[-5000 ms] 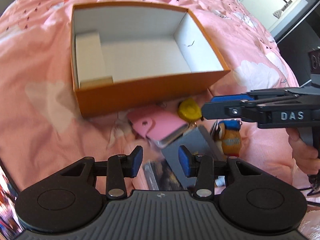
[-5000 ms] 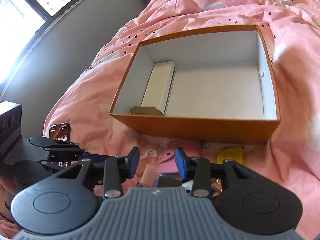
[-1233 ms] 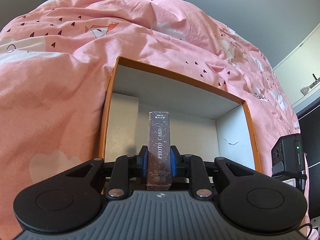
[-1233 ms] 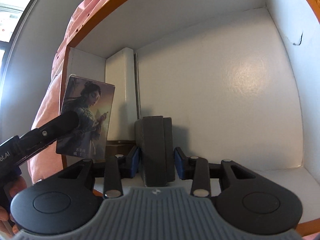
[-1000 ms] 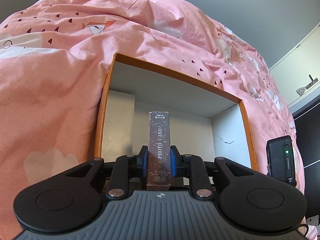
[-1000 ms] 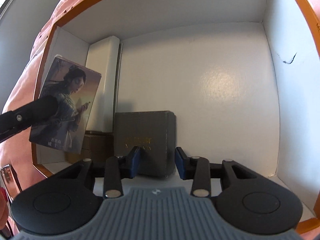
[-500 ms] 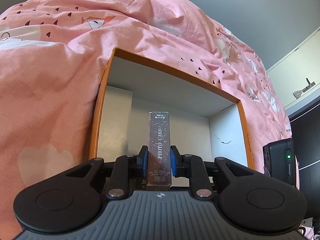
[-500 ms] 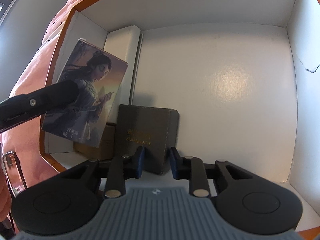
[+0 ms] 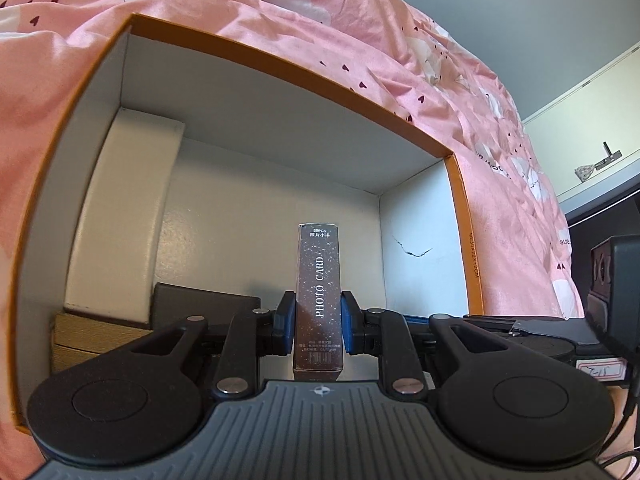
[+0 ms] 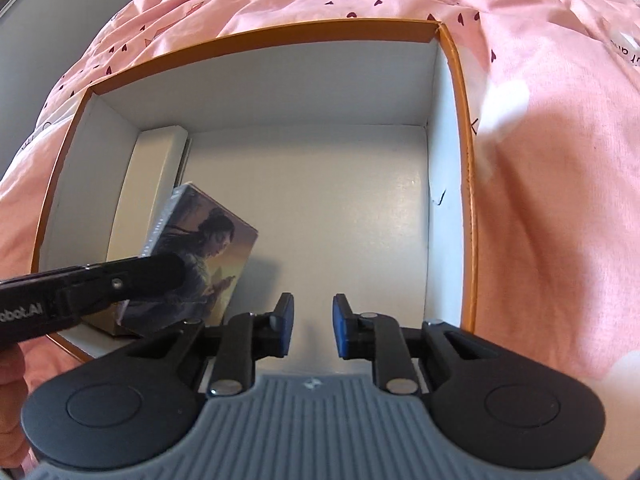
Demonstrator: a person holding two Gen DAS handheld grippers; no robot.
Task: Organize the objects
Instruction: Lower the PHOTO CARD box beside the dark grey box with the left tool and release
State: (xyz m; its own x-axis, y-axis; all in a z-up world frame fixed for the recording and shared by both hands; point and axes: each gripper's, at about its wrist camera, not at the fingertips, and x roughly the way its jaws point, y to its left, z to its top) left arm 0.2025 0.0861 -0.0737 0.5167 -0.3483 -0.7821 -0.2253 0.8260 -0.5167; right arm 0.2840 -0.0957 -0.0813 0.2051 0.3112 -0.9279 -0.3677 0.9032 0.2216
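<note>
A: Start at the left of the orange cardboard box with the white lining [image 9: 280, 60], which sits on the bed's pink heart-print quilt [image 9: 60, 72]. What's in there?

B: A long white inner carton [image 9: 124, 208] runs along the left wall, with a small tan box [image 9: 92, 340] at its near end. Just beside them lies a flat dark grey box [image 9: 204, 310] on the floor of the box.

A: And the left gripper [image 9: 315, 326]?

B: Its blue fingers [image 9: 286, 326] are clenched on a slim dark photo-card pack printed "PHOTO CARD" [image 9: 318, 300], held upright over the box's interior. The right wrist view shows the same pack [image 10: 200, 260] from its picture side, hanging near the left wall, not yet set down.

A: The right gripper [image 10: 313, 330]?

B: Nearly closed with nothing between its fingers, over the bare white floor toward the box's right side.

A: So how should the pack go in?

B: I'd lower it beside the grey box rather than on the white carton, keep it square to the walls, let it touch the floor before loosening the grip, and keep the right gripper clear of it.
</note>
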